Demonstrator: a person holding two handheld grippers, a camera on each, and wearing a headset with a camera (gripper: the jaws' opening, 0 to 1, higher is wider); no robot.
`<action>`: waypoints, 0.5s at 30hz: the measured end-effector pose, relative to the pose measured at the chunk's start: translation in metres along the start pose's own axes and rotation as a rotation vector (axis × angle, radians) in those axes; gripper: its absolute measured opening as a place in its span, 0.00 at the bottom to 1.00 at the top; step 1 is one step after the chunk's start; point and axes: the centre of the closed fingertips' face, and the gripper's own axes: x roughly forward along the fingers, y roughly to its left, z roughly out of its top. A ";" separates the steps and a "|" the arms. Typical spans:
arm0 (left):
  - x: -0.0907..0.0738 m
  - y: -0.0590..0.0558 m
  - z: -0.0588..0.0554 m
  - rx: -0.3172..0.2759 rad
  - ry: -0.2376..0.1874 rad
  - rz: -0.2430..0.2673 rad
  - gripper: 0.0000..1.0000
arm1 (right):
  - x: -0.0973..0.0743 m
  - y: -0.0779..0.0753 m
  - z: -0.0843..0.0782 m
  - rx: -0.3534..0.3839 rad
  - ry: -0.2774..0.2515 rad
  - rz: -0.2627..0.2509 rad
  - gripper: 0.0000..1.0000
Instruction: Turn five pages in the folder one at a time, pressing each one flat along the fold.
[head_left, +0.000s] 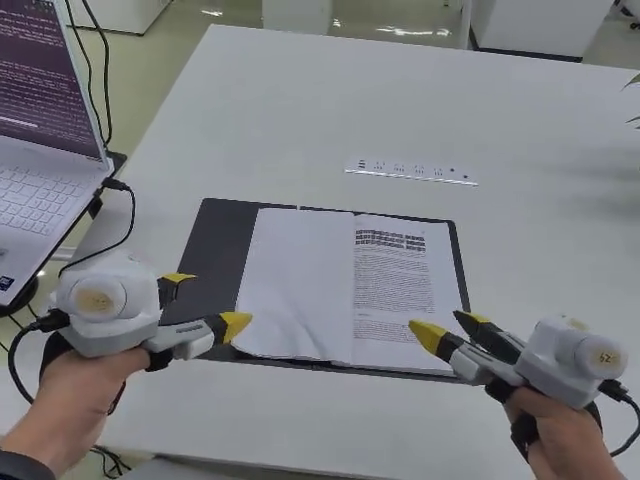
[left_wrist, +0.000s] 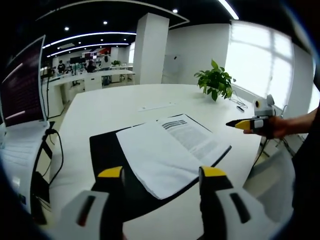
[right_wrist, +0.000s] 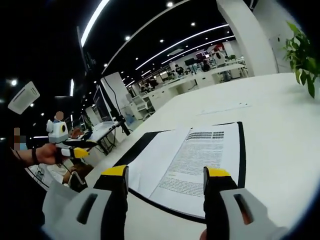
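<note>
the printed page (head_left: 400, 290) lay just ahead of the right gripper (head_left: 448, 328) — the left gripper (head_left: 207, 300) farther off — its fold running away from the person, both pairs of jaws apart, empty.

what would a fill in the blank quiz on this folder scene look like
The folder lies ____ on the table.
The page with printed text is on the folder's ____ side.
The left hand-held gripper and the right hand-held gripper hold ____.
Missing: open; right; nothing.
</note>
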 end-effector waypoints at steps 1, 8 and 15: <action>-0.003 0.000 0.000 0.006 0.003 0.002 0.60 | -0.001 0.000 0.000 -0.009 0.002 -0.002 0.61; -0.017 -0.010 -0.004 0.004 0.011 0.004 0.66 | -0.012 0.008 -0.009 -0.044 0.028 0.006 0.66; -0.025 -0.022 -0.014 -0.009 0.018 0.003 0.72 | -0.025 0.023 -0.020 -0.105 0.071 0.012 0.76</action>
